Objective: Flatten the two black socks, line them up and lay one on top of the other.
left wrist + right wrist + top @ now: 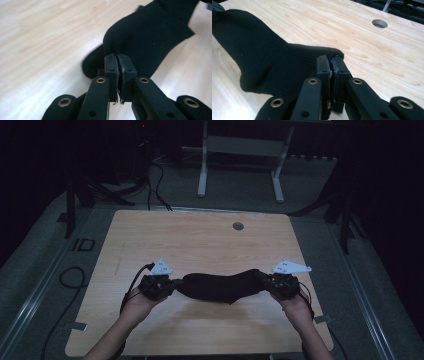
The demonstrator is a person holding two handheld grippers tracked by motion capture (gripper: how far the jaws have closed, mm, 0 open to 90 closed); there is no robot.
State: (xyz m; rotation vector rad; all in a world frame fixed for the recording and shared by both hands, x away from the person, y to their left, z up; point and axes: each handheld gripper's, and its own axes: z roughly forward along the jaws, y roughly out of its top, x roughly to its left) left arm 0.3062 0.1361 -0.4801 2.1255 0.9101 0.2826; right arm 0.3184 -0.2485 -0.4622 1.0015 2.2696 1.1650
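You hold one black sock [220, 287] stretched between your two grippers above the near half of the wooden table [200, 240], its long axis running left to right across the high view. The middle of the sock sags a little toward the tabletop while both ends ride higher at the jaws.

Your left gripper [172, 284] has its jaws pressed together on one end of the sock; in the left gripper view the pads meet with only a hairline seam between them at the fabric's edge [117, 60], and the sock [150, 37] runs away up and to the right. Your right gripper [264, 281] is likewise clamped flat on the other end; in the right gripper view the jaws pinch the ribbed cuff edge [331, 61], and the sock [257, 60] stretches off to the upper left.

Count: one sock, two grippers, two hands, each gripper topped by one grey three-cornered plate [162, 267]. One round cable hole [238, 226] sits near the table's far edge, well apart from the sock.
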